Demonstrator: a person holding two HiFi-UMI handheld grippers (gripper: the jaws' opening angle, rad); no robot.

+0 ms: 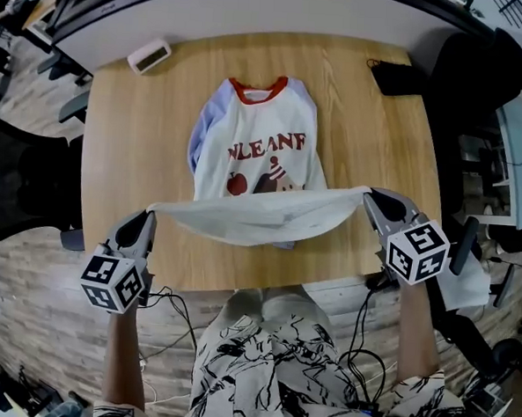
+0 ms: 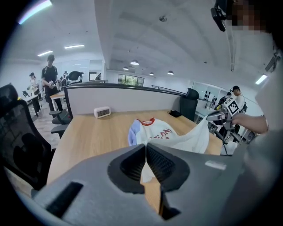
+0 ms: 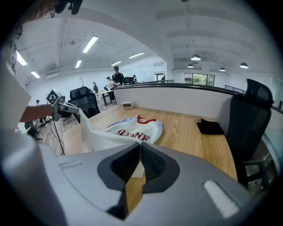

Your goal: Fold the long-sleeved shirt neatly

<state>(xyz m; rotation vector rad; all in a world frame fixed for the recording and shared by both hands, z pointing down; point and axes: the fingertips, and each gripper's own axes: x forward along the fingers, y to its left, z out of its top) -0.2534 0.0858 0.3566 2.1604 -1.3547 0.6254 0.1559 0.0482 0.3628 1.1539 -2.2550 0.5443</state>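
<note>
A white long-sleeved shirt (image 1: 264, 151) with a red collar, pale blue sleeves and red print lies collar-away on the wooden table (image 1: 132, 151). Its bottom hem (image 1: 260, 216) is raised off the table and stretched in a sagging band between my two grippers. My left gripper (image 1: 149, 212) is shut on the hem's left corner, and my right gripper (image 1: 367, 196) is shut on its right corner. In the left gripper view the shut gripper (image 2: 145, 145) has the shirt (image 2: 152, 132) just beyond it. In the right gripper view the shut gripper (image 3: 139, 145) points at the shirt (image 3: 132, 130).
A small white clock (image 1: 149, 55) stands at the table's far left and a black pouch (image 1: 394, 77) lies at the far right. Black office chairs flank the table, one on the left (image 1: 16, 179) and one on the right (image 1: 481, 76). A partition wall runs behind it.
</note>
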